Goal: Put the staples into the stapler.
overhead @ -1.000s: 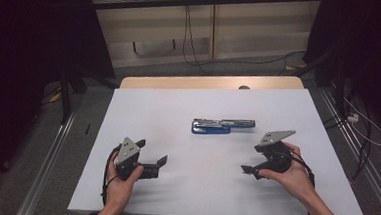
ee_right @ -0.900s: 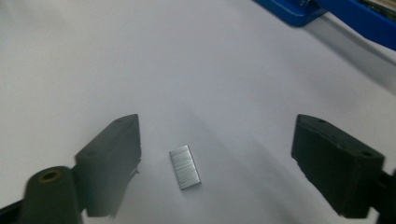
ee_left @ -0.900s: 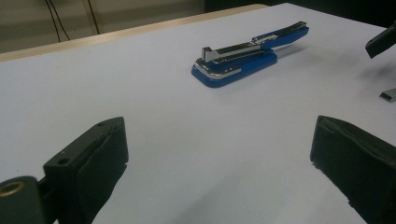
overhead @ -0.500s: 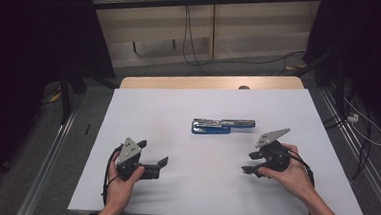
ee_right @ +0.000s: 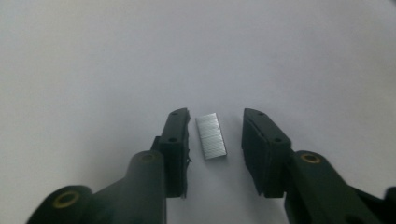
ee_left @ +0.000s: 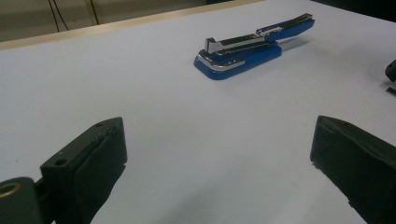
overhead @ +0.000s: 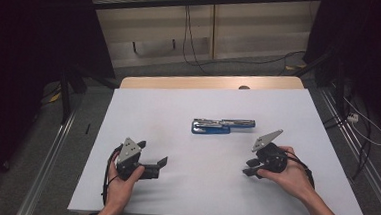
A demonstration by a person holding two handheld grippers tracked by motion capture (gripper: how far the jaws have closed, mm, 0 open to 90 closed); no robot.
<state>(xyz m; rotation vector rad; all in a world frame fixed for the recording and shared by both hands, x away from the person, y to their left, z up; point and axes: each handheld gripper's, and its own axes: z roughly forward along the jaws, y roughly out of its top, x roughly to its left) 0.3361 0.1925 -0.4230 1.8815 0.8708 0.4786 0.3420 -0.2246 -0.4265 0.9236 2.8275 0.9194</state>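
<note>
Right gripper closing around staple strip; no readable writing.

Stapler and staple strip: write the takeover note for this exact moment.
Right tool: jaws have just been closing around the staple strip, which lies flat on the white table; gaps remain on both sides, no grip yet.
Left tool: open, empty, low over the table.
Blue stapler: opened out flat mid-table, untouched.
Done: right tool lined up on the strip.
Left: probably grip the strip, lift it, load it into the stapler.
</note>
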